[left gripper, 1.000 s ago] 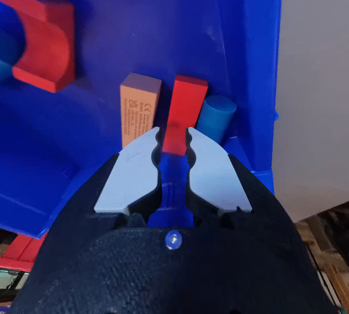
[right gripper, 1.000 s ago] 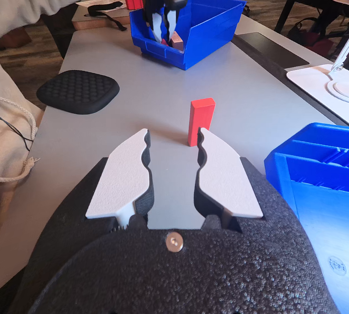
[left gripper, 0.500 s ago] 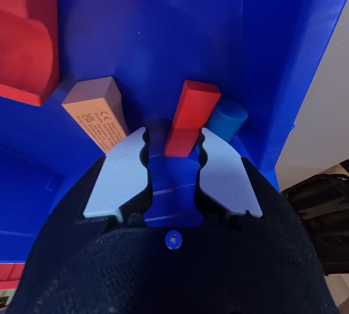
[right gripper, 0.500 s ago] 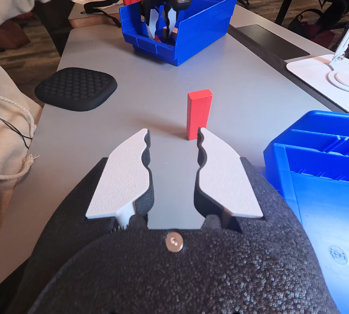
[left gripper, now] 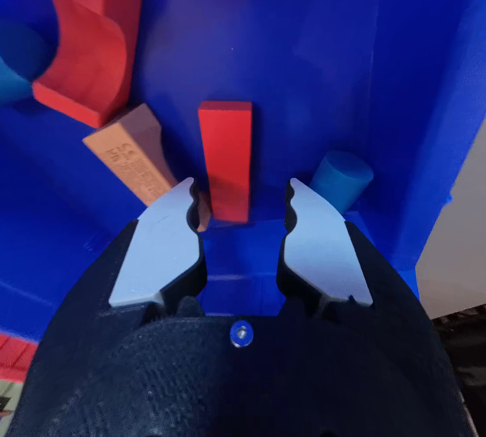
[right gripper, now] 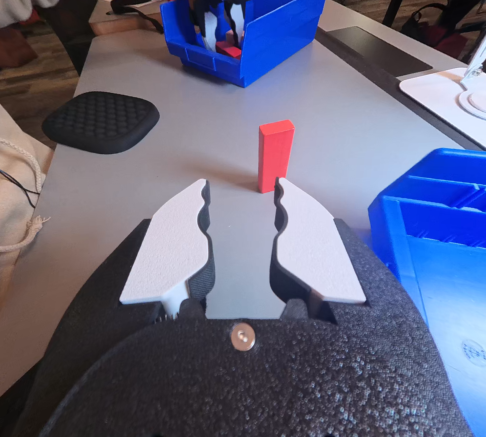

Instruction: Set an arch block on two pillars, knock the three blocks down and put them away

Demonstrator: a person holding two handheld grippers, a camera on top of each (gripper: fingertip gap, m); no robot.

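Red pillar block (left gripper: 225, 161) just beyond spread left claw (left gripper: 240, 183), seemingly untouched.

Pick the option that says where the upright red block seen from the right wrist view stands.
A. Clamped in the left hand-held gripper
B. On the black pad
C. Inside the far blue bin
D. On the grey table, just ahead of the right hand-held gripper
D: the red block stands on end on the bare table, just past the open right hand-held gripper, touching neither finger.
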